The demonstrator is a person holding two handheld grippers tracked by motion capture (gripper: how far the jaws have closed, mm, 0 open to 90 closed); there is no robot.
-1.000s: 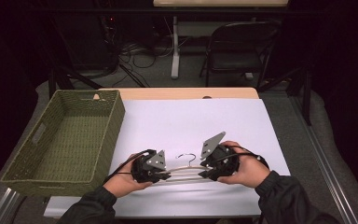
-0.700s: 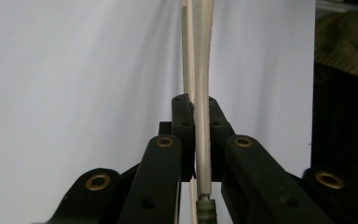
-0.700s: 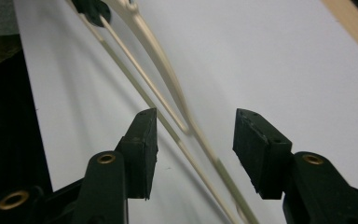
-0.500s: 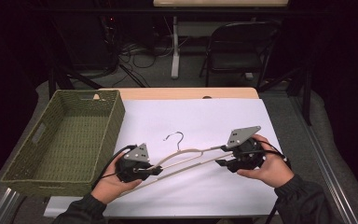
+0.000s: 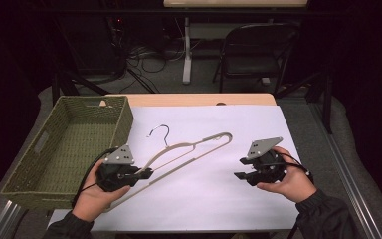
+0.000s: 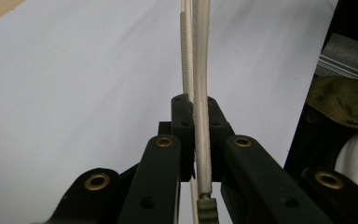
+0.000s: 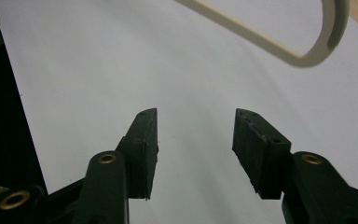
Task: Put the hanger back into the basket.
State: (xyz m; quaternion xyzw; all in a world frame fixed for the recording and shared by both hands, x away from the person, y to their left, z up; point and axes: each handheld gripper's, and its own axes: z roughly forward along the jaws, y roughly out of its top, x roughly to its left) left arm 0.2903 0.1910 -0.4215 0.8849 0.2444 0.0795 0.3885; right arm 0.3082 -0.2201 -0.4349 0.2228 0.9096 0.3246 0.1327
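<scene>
The cream plastic hanger (image 5: 189,154), thin-barred with a dark wire hook, slants above the smooth white sheet (image 5: 219,199). My left gripper (image 5: 146,174) clamps its ribbed lower end; my right gripper (image 5: 238,176) hangs released, matte pads apart, beside the woven green basket (image 5: 40,172).

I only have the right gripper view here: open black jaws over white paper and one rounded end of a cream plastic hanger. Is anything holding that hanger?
Observer: Yes. The left gripper is shut on the cream plastic hanger near its other end.
Operator: Is it lying flat on the table?
Observer: It looks lifted and slanting; its thin metal hook points towards the table's far edge.
Operator: Anything it could go into?
Observer: A green woven basket stands at the table's left side, beside the left hand.
</scene>
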